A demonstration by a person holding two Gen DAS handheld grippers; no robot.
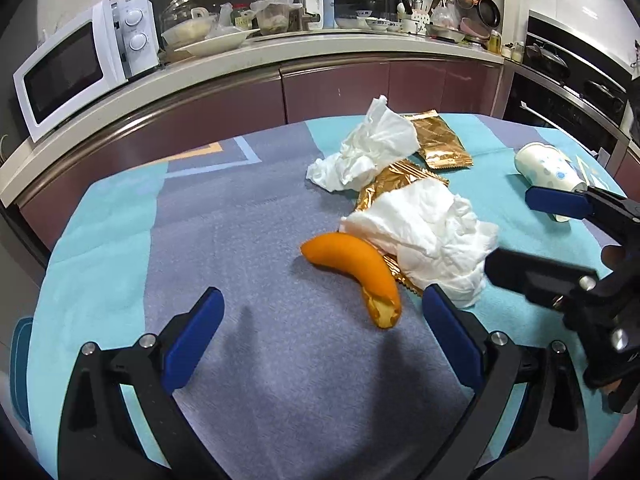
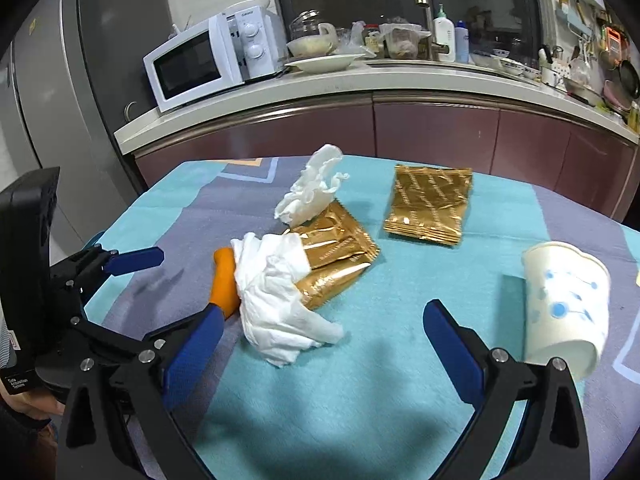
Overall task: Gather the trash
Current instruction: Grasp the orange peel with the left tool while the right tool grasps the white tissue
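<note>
Trash lies on a table under a teal and grey cloth (image 1: 120, 240). An orange banana-shaped piece (image 1: 356, 272) with a torn end sits just beyond my left gripper (image 1: 322, 300), which is open and empty. A crumpled tissue (image 1: 432, 240) rests against it, partly over a gold wrapper (image 1: 396, 178). Farther back lie another tissue (image 1: 372, 148) and a second gold wrapper (image 1: 440, 144). My right gripper (image 2: 324, 312) is open, with the near tissue (image 2: 276, 300) by its left finger. A paper cup (image 2: 564, 308) lies on its side beside its right finger.
A kitchen counter (image 1: 280, 56) runs behind the table with a white microwave (image 1: 80, 68), dishes and bottles. A built-in oven (image 1: 568, 92) stands at the right, a fridge (image 2: 40, 100) at the left. The two grippers are close together over the table's near side.
</note>
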